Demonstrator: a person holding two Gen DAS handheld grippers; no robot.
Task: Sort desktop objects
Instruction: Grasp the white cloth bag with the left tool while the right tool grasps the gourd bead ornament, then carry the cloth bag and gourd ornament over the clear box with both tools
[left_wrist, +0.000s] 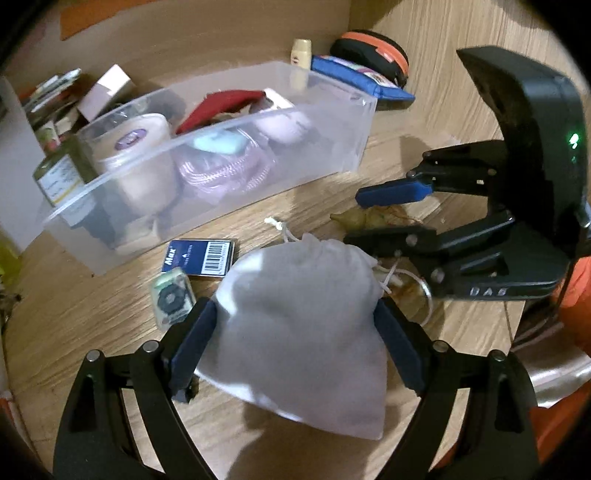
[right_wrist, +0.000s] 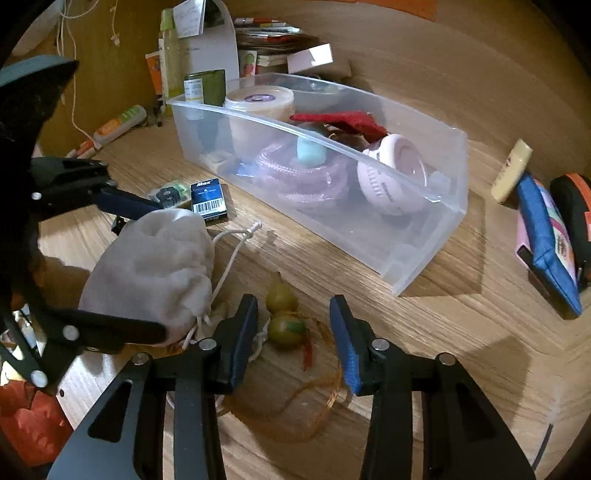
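My left gripper (left_wrist: 295, 325) is shut on a grey drawstring pouch (left_wrist: 303, 332) and holds it over the wooden desk; the pouch also shows in the right wrist view (right_wrist: 155, 273). My right gripper (right_wrist: 293, 332) is open, its fingers either side of a small green gourd charm (right_wrist: 284, 317) with a red-orange cord lying on the desk. From the left wrist view the right gripper (left_wrist: 373, 218) stands open over the gourd (left_wrist: 365, 218). A clear plastic bin (right_wrist: 424, 236) holds a tub, a pink cable coil, a pink round fan and a red cloth.
A blue Max staple box (left_wrist: 201, 256) and a small green packet (left_wrist: 171, 299) lie before the bin (left_wrist: 258, 199). A blue pouch (right_wrist: 546, 236), an orange-black case (right_wrist: 574, 206) and a cream tube (right_wrist: 511, 170) lie to the right. Bottles and papers stand at the back left.
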